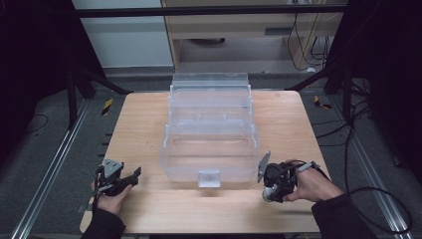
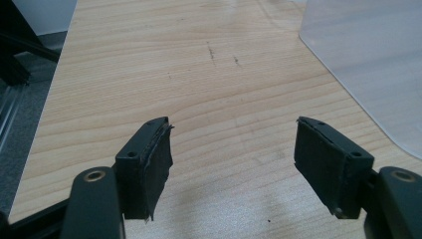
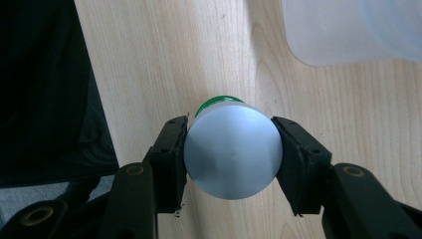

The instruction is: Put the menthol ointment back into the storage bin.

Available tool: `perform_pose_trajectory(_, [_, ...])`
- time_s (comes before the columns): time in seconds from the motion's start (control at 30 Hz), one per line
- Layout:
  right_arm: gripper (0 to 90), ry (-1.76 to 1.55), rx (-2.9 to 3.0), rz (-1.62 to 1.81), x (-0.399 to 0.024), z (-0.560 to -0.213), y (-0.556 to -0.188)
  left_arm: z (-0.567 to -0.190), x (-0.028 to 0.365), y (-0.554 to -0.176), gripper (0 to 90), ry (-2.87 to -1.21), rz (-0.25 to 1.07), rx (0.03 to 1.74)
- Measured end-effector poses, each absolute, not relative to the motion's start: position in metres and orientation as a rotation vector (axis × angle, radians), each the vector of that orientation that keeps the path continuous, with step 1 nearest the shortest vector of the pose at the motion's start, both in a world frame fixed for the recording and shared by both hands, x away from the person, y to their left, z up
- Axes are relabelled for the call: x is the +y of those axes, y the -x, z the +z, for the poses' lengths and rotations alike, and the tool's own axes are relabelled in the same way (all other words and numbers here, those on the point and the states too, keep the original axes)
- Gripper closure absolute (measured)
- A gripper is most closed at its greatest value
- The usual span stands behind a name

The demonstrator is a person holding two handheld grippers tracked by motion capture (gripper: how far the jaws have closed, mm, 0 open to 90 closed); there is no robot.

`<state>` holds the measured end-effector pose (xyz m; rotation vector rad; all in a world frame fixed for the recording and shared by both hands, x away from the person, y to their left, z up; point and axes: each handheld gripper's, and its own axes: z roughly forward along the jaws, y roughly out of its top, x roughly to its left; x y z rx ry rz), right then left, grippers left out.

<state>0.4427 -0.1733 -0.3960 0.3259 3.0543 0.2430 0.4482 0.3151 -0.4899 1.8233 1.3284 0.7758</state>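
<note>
right gripper (image 3: 233, 149): clamped on a small round container (image 3: 233, 155), one pad on each side of its curved wall; in the high view it sits at the near right of the table, just beside the bin's front right corner.
left gripper (image 2: 234, 164): jaws spread wide with nothing between them, only bare wood; it hovers low at the near left of the table.
held thing: a little cylinder with a flat silver-grey end facing the camera and a green band (image 3: 219, 101) peeking out at the far end, perhaps a cap or a base.
where it is: between the right jaws, over the wooden table (image 1: 149, 124), apart from the clear plastic bin (image 1: 210, 149).
how it will handle: i judge it light and rigid; the smooth round wall looks slippery, so it could roll or twist in the pads if the squeeze slackens.
where to hold: across the widest part of the body, as the pads sit now, clear of the green end, which looks narrower.
clear plastic bin: a stepped, see-through organiser, open on top, in the middle of the table; it looks thin-walled and light, likely to slide if bumped.
hard to make out: whether the container rests on the wood or hangs just above it; what the green part is; whether it is full or empty.
cut off: the container's underside and length are hidden behind its own silver face; the bin's inner dividers blur together through the clear plastic.
</note>
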Motion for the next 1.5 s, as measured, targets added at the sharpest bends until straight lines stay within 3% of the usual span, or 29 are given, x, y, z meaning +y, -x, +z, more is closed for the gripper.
perform_pose_trajectory(0.63, [50.3,-0.353,3.013,0.307,-0.169,-0.347,-0.455,-0.49,0.315,-0.448,30.3,-1.825,0.776,1.326])
perform_pose_trajectory(1.5, [50.4,-0.378,2.973,0.363,-0.159,-0.313,-0.486,-0.49,0.315,-0.448,30.4,-1.828,0.772,1.324])
